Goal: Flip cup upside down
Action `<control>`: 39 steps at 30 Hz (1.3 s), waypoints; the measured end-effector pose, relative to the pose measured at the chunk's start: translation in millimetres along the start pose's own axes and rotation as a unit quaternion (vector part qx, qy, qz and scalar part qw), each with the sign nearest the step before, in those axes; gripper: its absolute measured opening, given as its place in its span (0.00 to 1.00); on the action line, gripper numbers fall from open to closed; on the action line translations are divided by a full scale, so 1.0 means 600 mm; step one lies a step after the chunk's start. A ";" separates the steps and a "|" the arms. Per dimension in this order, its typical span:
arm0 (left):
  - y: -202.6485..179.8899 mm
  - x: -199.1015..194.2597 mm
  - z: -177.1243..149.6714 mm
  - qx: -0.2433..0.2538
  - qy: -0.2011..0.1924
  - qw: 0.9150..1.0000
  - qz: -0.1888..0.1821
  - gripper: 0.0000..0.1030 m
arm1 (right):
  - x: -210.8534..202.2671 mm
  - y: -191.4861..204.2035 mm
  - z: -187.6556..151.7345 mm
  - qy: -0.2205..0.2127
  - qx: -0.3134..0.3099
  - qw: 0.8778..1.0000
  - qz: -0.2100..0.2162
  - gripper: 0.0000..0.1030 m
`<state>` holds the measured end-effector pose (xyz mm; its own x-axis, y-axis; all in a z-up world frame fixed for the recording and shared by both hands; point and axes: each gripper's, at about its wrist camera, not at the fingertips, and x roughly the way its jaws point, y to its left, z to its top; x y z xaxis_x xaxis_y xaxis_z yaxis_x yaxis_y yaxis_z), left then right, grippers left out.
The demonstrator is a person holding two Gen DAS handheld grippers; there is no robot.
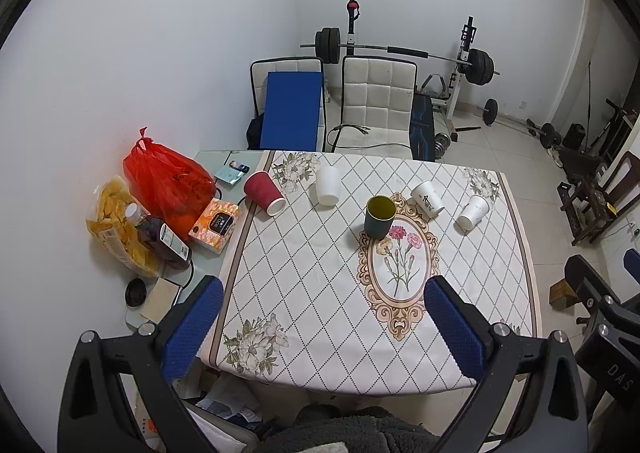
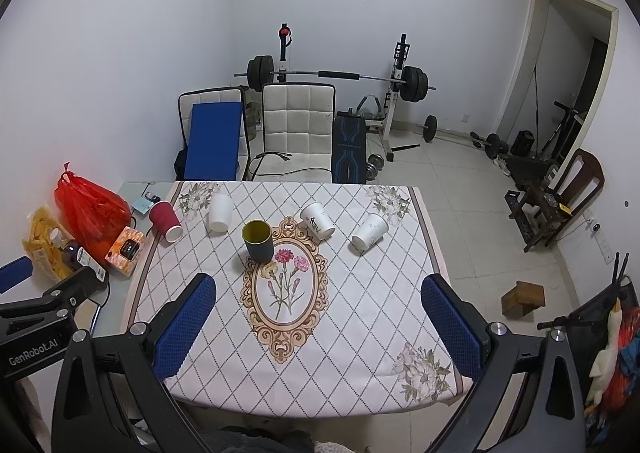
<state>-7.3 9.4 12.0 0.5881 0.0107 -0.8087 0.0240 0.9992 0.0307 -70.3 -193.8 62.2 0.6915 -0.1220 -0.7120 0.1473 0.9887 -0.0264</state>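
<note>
A dark green cup (image 1: pixel 379 217) with a yellow inside stands upright, mouth up, near the table's middle; it also shows in the right wrist view (image 2: pixel 258 241). A red ribbed paper cup (image 1: pixel 264 192) (image 2: pixel 165 220) lies on its side at the left. A plain white cup (image 1: pixel 328 185) (image 2: pixel 220 212) stands mouth down. Two white paper cups (image 1: pixel 428 198) (image 1: pixel 473 211) lie on their sides at the right, also in the right wrist view (image 2: pixel 317 222) (image 2: pixel 370 232). My left gripper (image 1: pixel 324 297) and right gripper (image 2: pixel 320 289) are open, empty, above the table's near edge.
A patterned tablecloth (image 1: pixel 312 293) covers the table. At its left edge sit a red plastic bag (image 1: pixel 168 181), a chip bag (image 1: pixel 116 229), a bottle (image 1: pixel 160 237) and an orange box (image 1: pixel 216 225). Chairs (image 1: pixel 376 101) and a barbell rack (image 1: pixel 460 61) stand behind.
</note>
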 end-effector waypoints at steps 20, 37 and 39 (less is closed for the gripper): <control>-0.003 0.003 0.000 0.000 0.001 1.000 0.000 1.00 | 0.016 -0.006 0.000 0.005 -0.001 1.000 -0.002 1.00; -0.010 0.003 0.004 0.000 0.000 1.000 -0.001 1.00 | 0.017 -0.002 0.006 0.004 -0.003 1.000 -0.002 1.00; -0.012 0.002 0.004 -0.001 -0.001 1.000 -0.002 1.00 | 0.016 -0.004 0.004 0.002 0.000 1.000 -0.003 1.00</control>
<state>-4.7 1.9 12.4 0.5894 0.0073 -0.8078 0.0245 0.9993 0.0269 -62.1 -197.9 57.0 0.6876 -0.1283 -0.7147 0.1514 0.9880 -0.0317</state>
